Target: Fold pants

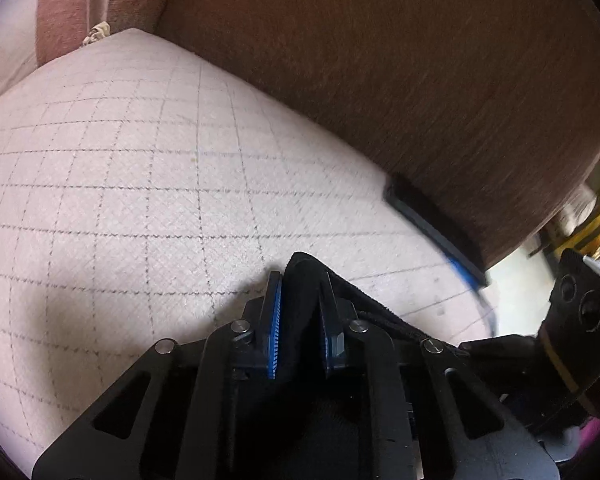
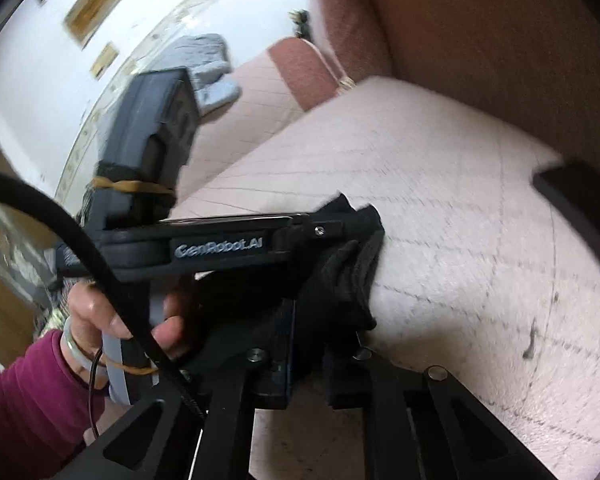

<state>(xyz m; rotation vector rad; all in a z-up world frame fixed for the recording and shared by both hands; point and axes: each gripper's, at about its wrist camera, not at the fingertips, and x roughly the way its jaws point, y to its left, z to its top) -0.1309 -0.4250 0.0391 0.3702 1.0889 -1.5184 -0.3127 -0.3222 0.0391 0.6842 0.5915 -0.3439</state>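
Now I keep left gripper pinching black pants hem; right gripper pinches same cloth at its 12 o'clock, likely ready to lift over checked cushion.

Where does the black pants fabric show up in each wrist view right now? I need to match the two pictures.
Left wrist view: the black pants fabric sits bottom centre, pinched between the blue pads of the left hand-held gripper.
Right wrist view: the fabric is at centre, bunched at the tip of the left hand-held gripper.
Shared landmark: the pale grid-patterned cover beneath it.
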